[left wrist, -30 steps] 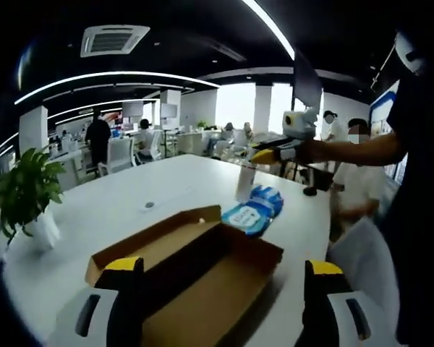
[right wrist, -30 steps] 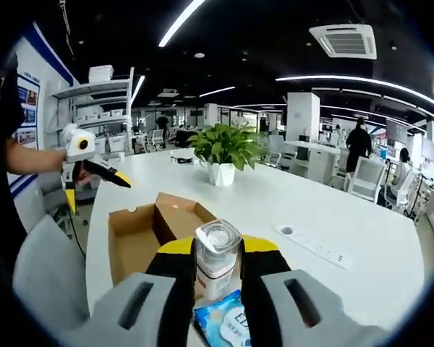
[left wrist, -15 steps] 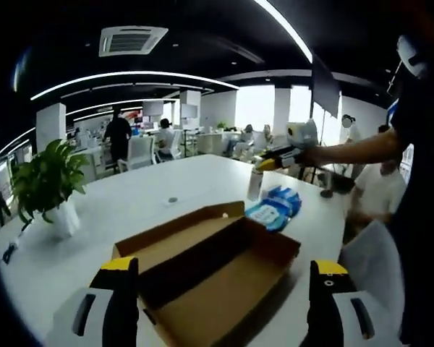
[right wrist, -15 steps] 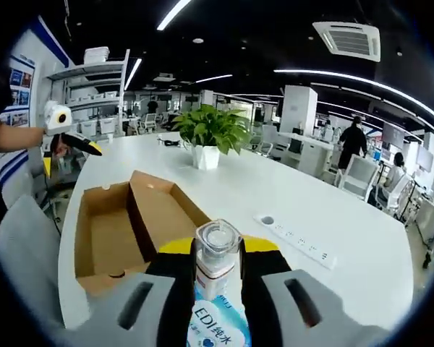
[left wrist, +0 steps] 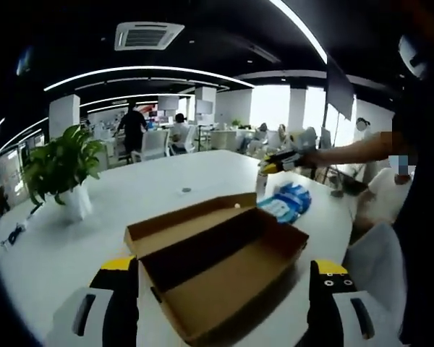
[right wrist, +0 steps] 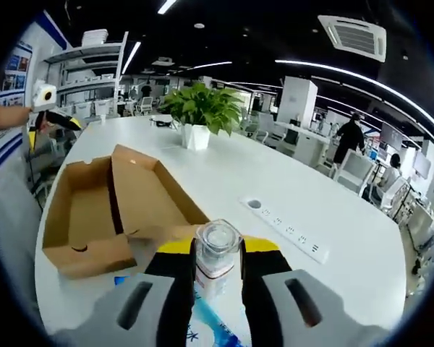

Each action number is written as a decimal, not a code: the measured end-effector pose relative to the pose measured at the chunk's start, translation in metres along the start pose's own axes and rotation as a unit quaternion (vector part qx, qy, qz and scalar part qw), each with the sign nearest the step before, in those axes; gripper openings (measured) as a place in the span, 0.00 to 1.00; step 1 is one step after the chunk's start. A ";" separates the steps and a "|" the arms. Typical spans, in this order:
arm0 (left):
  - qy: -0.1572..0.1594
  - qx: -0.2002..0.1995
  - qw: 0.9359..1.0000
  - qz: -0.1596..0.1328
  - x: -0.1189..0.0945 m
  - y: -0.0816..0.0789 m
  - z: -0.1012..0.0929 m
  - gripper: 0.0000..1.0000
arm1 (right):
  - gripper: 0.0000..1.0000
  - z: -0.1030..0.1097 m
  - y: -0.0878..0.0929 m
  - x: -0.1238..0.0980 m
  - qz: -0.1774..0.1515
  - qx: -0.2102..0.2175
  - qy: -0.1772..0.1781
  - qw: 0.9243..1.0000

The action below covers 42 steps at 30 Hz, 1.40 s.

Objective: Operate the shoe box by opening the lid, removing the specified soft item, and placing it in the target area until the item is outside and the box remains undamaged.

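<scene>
The brown cardboard shoe box [left wrist: 224, 264] lies open on the white table [left wrist: 94, 217], its lid [left wrist: 181, 220] folded back, and its inside looks bare. My left gripper [left wrist: 223, 285] hovers in front of it, open wide with nothing between the jaws. My right gripper [right wrist: 217, 249] is shut on a clear capped bottle [right wrist: 217, 256]. The box [right wrist: 105, 210] lies to that gripper's left. A blue soft wipes pack [left wrist: 286, 202] lies on the table beyond the box, and the pack [right wrist: 206, 329] also shows just under the right jaws.
A potted plant [left wrist: 58, 170] stands at the table's left side, and the same plant [right wrist: 197, 112] shows far across. A power strip [right wrist: 289, 230] is set in the tabletop. A grey chair [left wrist: 372, 267] stands close at the right. People sit and walk in the office behind.
Both views have shifted with the hands. The right gripper has carried the bottle to the right of the box, so box and wipes pack sit lower and further left in its view. The left stays open.
</scene>
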<state>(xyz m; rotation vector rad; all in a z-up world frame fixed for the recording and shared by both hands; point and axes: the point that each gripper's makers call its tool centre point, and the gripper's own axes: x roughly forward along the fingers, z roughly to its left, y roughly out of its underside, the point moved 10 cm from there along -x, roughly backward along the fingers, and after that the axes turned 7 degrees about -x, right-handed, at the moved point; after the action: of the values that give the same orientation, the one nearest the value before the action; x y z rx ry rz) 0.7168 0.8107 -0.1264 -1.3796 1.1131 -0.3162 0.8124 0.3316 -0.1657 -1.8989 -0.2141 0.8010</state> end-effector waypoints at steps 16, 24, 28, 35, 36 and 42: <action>-0.019 -0.016 0.999 0.026 -0.002 0.014 0.001 0.97 | 0.21 -0.001 0.033 0.015 0.026 0.001 0.013 1.000; -0.021 -0.021 0.999 0.035 0.001 0.018 0.001 0.96 | 0.22 -0.001 0.039 0.009 0.041 -0.011 0.013 0.999; -0.018 -0.018 0.999 0.038 0.002 0.019 -0.001 0.96 | 0.22 0.000 0.039 0.006 0.048 -0.017 0.011 0.999; -0.020 -0.017 0.999 0.039 0.001 0.020 -0.002 0.96 | 0.23 0.000 0.039 0.002 0.057 -0.020 0.012 0.998; -0.020 -0.017 0.999 0.039 0.001 0.020 -0.002 0.96 | 0.23 0.001 0.038 0.002 0.058 -0.021 0.012 0.998; -0.023 -0.018 0.999 0.038 0.000 0.019 -0.005 0.95 | 0.23 -0.002 0.038 0.000 0.065 -0.010 0.024 0.998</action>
<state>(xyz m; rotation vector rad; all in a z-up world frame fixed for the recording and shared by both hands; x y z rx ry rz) 0.7051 0.8123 -0.1425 -1.3648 1.1351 -0.2095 0.8061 0.3121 -0.1980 -1.9651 -0.0684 0.8413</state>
